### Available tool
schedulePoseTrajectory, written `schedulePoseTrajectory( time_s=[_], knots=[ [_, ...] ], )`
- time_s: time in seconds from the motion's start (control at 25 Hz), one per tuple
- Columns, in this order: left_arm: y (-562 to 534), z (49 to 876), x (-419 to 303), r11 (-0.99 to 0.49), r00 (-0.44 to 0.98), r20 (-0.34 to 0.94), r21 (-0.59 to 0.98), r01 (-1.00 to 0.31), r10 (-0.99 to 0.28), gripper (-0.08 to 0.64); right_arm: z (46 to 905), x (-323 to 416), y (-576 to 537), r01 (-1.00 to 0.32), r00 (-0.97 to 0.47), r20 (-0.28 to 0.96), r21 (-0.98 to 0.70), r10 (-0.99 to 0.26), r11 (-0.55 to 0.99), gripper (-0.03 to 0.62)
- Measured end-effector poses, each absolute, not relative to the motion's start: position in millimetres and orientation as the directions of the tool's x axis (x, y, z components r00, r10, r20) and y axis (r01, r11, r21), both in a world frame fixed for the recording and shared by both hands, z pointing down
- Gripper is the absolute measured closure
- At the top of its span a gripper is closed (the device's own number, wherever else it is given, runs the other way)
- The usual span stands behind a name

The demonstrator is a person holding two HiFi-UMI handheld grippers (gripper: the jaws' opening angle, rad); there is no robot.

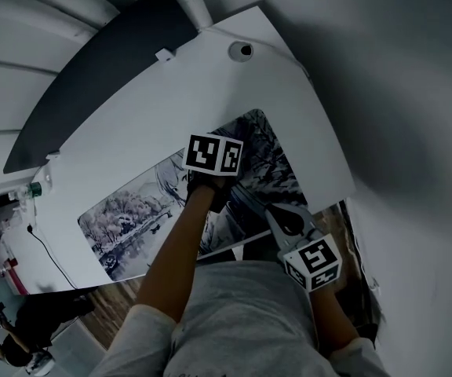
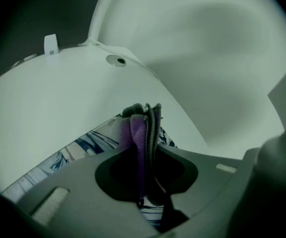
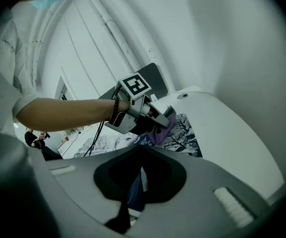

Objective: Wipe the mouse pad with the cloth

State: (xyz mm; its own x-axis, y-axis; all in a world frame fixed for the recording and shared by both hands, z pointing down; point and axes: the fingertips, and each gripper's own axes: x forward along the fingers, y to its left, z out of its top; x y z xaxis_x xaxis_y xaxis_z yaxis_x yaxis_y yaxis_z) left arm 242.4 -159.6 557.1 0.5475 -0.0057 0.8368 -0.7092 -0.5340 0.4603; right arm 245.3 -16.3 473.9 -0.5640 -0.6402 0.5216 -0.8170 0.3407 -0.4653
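White desk (image 1: 132, 124) against pale wall. Printed mouse pad (image 1: 128, 214) lies along desk's near edge. Left gripper (image 3: 164, 118) clamped on folded purple cloth (image 2: 138, 133), held over pad's right part; cannot tell if touching. Right gripper (image 1: 282, 220) near desk's front edge, jaws together, nothing between.

Judgement: cloth soft, light, bunches easily. Best gripped mid-fold, free end hanging down. Pad thin, flexible, may slide or ruck under wiping. Right gripper could pin corner.

Cloth (image 2: 143, 128) purple, grey; mouse pad (image 1: 132, 214) blue-white illustrated print; desk (image 1: 210, 85) white.
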Motion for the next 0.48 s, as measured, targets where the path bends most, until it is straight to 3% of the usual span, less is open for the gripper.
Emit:
schedulePoseTrajectory(
  time_s=[0.48],
  knots=[
    [-163.0,555.9,287.1,-0.596,0.55,0.835,0.441,-0.671,-0.001,0.456,474.7,261.0,-9.9,-0.837,-0.524,0.531,-0.465,-0.666,0.289,0.584]
  ],
)
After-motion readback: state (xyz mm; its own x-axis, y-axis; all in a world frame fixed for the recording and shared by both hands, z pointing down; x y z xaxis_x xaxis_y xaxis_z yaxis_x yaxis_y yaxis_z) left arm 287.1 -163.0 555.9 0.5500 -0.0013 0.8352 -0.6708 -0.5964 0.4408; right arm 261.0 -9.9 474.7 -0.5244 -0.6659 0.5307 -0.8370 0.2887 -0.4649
